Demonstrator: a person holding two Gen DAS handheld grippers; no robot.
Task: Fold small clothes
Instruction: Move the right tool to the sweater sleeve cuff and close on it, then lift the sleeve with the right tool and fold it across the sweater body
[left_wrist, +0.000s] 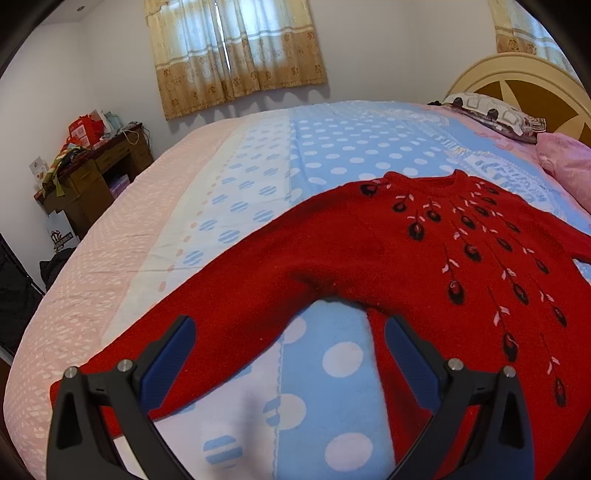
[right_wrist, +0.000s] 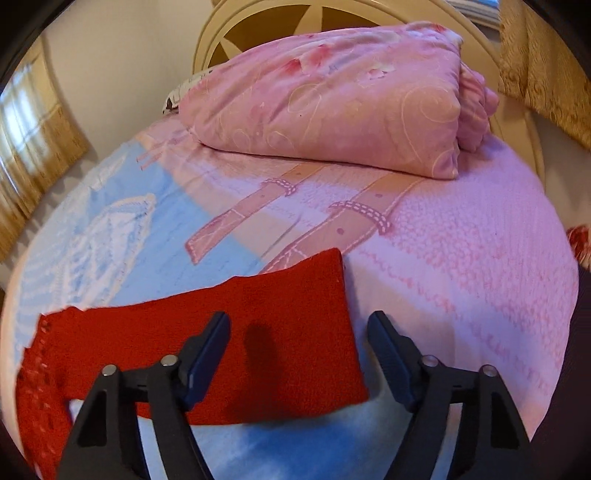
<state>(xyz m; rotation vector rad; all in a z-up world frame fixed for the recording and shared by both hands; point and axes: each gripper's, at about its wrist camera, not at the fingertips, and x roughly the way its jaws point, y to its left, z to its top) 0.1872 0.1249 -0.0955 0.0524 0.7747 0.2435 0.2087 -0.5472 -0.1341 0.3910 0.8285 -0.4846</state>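
Note:
A red knit sweater (left_wrist: 406, 251) with black and pink embroidery lies flat, front up, on the bed's dotted blue blanket (left_wrist: 332, 147). Its one sleeve runs toward the lower left of the left wrist view. My left gripper (left_wrist: 290, 325) hovers open over the armpit, one finger above that sleeve and the other above the body's side edge. In the right wrist view the other red sleeve (right_wrist: 295, 295) lies flat, its cuff end toward the right. My right gripper (right_wrist: 299, 321) stands open just above it, the cuff end between the fingers, with neither pad pressing on the cloth.
A folded pink quilt (right_wrist: 332, 99) lies at the head of the bed before the cream headboard (left_wrist: 517, 74), with a patterned pillow (left_wrist: 491, 110) beside it. A cluttered wooden desk (left_wrist: 99, 166) stands by the far wall under a curtained window (left_wrist: 236, 48).

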